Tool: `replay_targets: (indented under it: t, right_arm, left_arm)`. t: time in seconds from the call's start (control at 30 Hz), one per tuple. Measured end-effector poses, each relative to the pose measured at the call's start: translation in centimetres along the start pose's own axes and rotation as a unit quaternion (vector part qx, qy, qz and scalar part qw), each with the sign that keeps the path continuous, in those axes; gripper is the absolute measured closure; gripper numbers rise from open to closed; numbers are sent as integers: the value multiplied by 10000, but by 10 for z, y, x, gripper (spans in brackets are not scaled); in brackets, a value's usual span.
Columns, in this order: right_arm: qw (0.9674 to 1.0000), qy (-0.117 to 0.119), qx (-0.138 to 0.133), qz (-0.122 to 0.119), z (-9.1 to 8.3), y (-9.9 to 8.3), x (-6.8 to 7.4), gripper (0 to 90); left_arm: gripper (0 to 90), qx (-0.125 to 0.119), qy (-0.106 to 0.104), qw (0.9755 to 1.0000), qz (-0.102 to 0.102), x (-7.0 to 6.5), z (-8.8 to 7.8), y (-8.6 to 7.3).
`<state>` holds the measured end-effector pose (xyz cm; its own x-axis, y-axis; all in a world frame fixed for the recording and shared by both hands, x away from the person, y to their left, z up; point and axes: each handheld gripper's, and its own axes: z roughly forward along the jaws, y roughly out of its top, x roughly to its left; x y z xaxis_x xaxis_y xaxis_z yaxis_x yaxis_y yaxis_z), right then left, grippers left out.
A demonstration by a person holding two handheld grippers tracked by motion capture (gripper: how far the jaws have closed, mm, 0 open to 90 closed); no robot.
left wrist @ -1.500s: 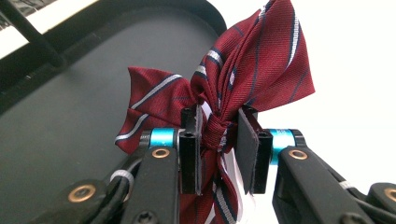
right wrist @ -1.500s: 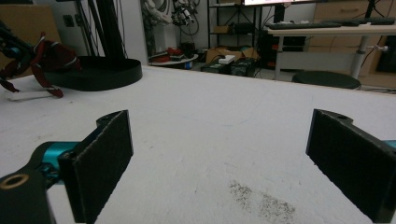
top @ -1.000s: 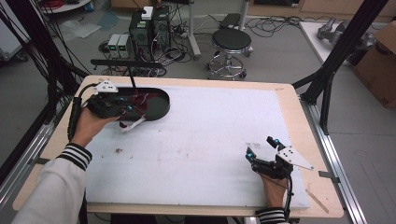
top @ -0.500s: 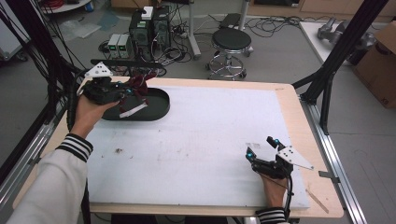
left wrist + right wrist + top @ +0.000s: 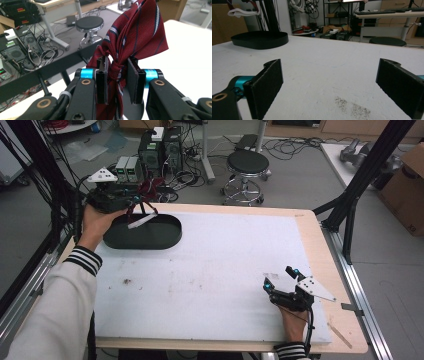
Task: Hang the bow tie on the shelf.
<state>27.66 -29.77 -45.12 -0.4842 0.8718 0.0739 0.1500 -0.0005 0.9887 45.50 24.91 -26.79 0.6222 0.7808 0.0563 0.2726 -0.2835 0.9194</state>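
A dark red tie with thin light and dark stripes is bunched between the pads of my left gripper, which is shut on its knotted part. In the high view my left gripper holds the tie in the air above the far left rim of a black oval tray. A white strip of the tie hangs down toward the tray. My right gripper rests on the white mat near the front right. Its jaws stand wide open around nothing. The tray lies far off to its left.
A white mat covers the wooden table, with a few dark smudges. Black frame posts stand at the right edge. Behind the table are a round stool and computer boxes with cables on the floor.
My left gripper has risen with the tie out of the tray and drawn back toward the far left corner. The right gripper has stayed where it was.
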Motion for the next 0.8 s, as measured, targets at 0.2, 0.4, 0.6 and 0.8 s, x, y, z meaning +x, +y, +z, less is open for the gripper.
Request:
replay_targets:
  t: [0.2, 0.4, 0.6, 0.8]
  right_arm:
    - [10000, -4, 20, 16, 0, 0, 0, 63]
    - [10000, -9, 21, 14, 0, 0, 0, 63]
    - [10000, -12, 6, -9, 0, 0, -1, 63]
    - [10000, -11, 14, 5, 0, 0, 0, 63]
  left_arm:
    - [721, -65, -30, 9999, 107, -2, -4, 10]
    - [721, -152, 21, 9998, 153, -2, -10, 20]
    - [721, -198, 109, 9996, 168, 2, -8, 26]
    - [721, -190, 217, 9995, 112, 10, 3, 24]
